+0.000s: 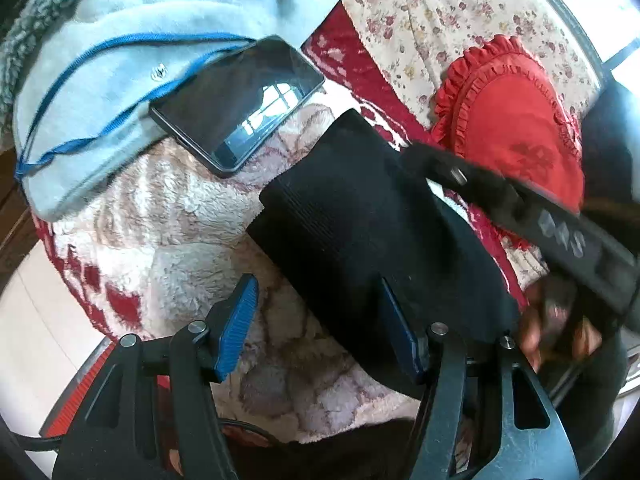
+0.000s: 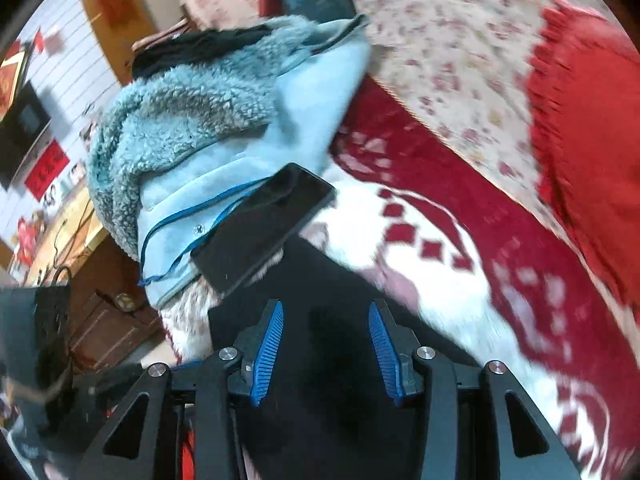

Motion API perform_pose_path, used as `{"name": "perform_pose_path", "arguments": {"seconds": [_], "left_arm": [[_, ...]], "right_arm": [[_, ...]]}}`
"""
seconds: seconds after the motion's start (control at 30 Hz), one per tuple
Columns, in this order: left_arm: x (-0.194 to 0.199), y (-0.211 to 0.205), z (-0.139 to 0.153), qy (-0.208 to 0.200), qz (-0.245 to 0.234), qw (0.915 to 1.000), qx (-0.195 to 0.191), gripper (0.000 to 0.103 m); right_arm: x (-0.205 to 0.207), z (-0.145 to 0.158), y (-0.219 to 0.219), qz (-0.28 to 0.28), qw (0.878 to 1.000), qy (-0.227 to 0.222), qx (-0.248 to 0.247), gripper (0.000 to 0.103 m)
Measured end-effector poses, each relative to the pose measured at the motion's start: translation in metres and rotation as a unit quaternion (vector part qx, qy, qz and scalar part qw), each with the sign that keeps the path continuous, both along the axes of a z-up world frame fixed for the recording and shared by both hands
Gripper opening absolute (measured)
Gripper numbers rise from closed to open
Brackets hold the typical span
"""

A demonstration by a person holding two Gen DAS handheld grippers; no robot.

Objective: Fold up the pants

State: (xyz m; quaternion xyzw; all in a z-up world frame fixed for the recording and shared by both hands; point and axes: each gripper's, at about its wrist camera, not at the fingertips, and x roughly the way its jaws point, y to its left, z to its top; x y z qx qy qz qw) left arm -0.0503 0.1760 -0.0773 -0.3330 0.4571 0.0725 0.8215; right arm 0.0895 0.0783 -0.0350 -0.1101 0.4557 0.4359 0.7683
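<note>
The black pants (image 1: 344, 208) lie as a folded bundle on a cream and red fleece blanket (image 1: 180, 232). My left gripper (image 1: 316, 284) is open just above the blanket. Its right pad overlaps the bundle's near edge and its left pad hangs over bare blanket. The right tool's black body (image 1: 560, 232) crosses the right side of the left wrist view, blurred, with a hand (image 1: 552, 320) below it. In the right wrist view my right gripper (image 2: 326, 306) is open over the black pants (image 2: 328, 380). The cloth lies beneath and between the blue pads, which do not press on it.
A dark phone (image 1: 240, 104) lies beside the pants, partly on a light blue fleece jacket (image 1: 120, 80). A red frilled cushion (image 1: 516, 120) and a floral sheet (image 1: 420, 8) lie behind. The bed's edge and pale floor (image 1: 32, 320) are at the left.
</note>
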Motion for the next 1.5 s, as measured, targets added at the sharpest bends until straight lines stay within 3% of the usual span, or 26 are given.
{"name": "perform_pose_path", "arguments": {"seconds": [0.27, 0.43, 0.47, 0.5, 0.6, 0.67, 0.87, 1.1, 1.27, 1.5], "left_arm": [[0.009, -0.003, -0.006, -0.01, -0.005, 0.9999, -0.007, 0.076], [0.013, -0.01, -0.005, -0.019, -0.003, 0.9998, 0.01, 0.082], [0.014, -0.01, -0.005, -0.023, -0.004, 0.9996, 0.014, 0.078], [0.014, -0.011, -0.003, -0.026, -0.005, 0.9995, 0.015, 0.059], [0.014, -0.013, 0.006, -0.032, -0.012, 0.9991, 0.024, 0.034], [0.011, -0.016, 0.019, -0.046, -0.018, 0.9979, 0.041, 0.024], [-0.006, -0.047, 0.073, -0.124, -0.066, 0.9873, 0.075, 0.022], [-0.02, -0.101, 0.111, -0.171, -0.147, 0.9697, 0.093, 0.022], [-0.02, -0.139, 0.117, -0.18, -0.198, 0.9581, 0.102, 0.022], [-0.017, -0.177, 0.105, -0.16, -0.248, 0.9494, 0.108, 0.022]], "right_arm": [[0.021, -0.033, 0.043, 0.043, 0.998, 0.009, -0.043, 0.046], [0.033, -0.048, 0.04, 0.026, 0.998, 0.048, -0.006, 0.046], [0.034, -0.049, 0.037, 0.019, 0.998, 0.051, 0.003, 0.043], [0.035, -0.048, 0.036, 0.016, 0.999, 0.051, 0.005, 0.039], [0.03, -0.04, 0.03, 0.013, 0.999, 0.041, 0.011, 0.024], [0.027, -0.028, 0.022, 0.01, 0.999, 0.04, 0.032, 0.018], [0.017, 0.031, -0.036, -0.031, 0.99, 0.036, 0.134, 0.015], [-0.005, 0.075, -0.109, -0.08, 0.981, -0.002, 0.177, 0.012], [-0.021, 0.083, -0.163, -0.118, 0.973, -0.009, 0.199, 0.011], [-0.035, 0.069, -0.215, -0.167, 0.964, 0.004, 0.208, 0.009]]}}
